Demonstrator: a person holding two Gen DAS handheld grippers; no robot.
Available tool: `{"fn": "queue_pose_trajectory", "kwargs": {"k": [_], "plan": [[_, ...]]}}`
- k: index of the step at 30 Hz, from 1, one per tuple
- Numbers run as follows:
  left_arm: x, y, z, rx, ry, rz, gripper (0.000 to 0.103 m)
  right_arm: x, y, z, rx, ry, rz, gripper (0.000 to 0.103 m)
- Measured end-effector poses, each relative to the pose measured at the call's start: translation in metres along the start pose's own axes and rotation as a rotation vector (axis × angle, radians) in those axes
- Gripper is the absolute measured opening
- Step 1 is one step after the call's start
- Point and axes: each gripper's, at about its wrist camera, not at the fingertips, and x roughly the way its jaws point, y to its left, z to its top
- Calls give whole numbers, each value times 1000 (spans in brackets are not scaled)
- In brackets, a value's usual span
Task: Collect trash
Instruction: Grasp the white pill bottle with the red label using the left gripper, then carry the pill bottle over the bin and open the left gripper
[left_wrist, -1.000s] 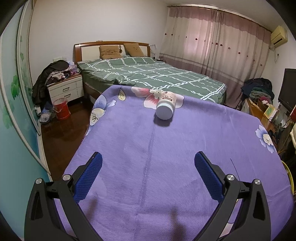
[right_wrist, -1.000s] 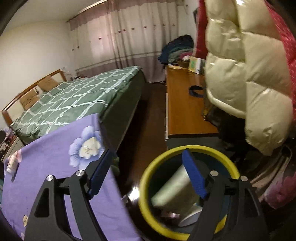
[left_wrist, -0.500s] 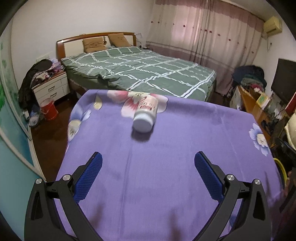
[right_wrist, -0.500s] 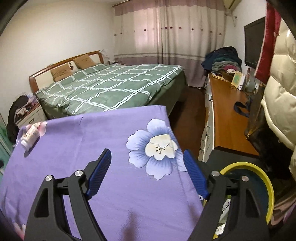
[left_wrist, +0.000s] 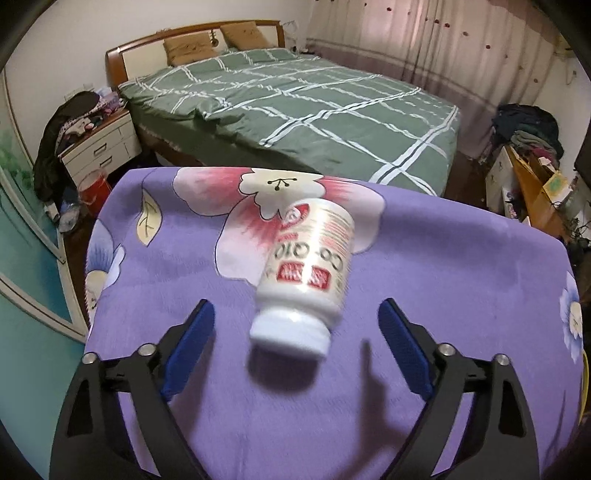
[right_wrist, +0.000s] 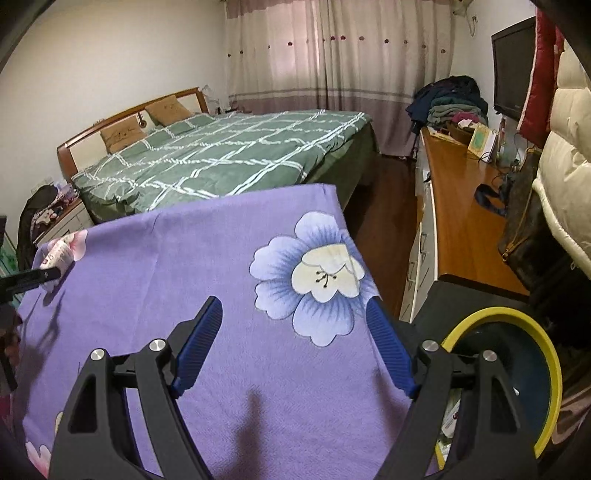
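Glossy white plastic bottle (left_wrist: 308, 273) on fuzzy purple cloth (left_wrist: 443, 266) between closing left gripper (left_wrist: 295, 339) pads, untouched; right gripper (right_wrist: 295, 349) agape

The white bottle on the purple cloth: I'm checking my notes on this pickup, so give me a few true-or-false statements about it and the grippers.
1. The white bottle lies on its side on the purple cloth. True.
2. The left gripper already clamps the bottle. False: its jaws are closing, but the pads stand clear of the cap between them.
3. The right gripper holds a piece of trash. False: nothing is between its jaws.
4. A yellow-rimmed bin stands beside the cloth's edge. True.
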Motion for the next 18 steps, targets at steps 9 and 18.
{"fn": "queue_pose_trajectory", "kwargs": {"k": [9, 18], "plan": [[29, -4, 22, 43, 27, 18, 56, 5, -1, -2, 3, 15, 8, 76], [3, -19, 12, 96, 5, 23, 46, -3, -3, 0, 7, -6, 19, 76]]}}
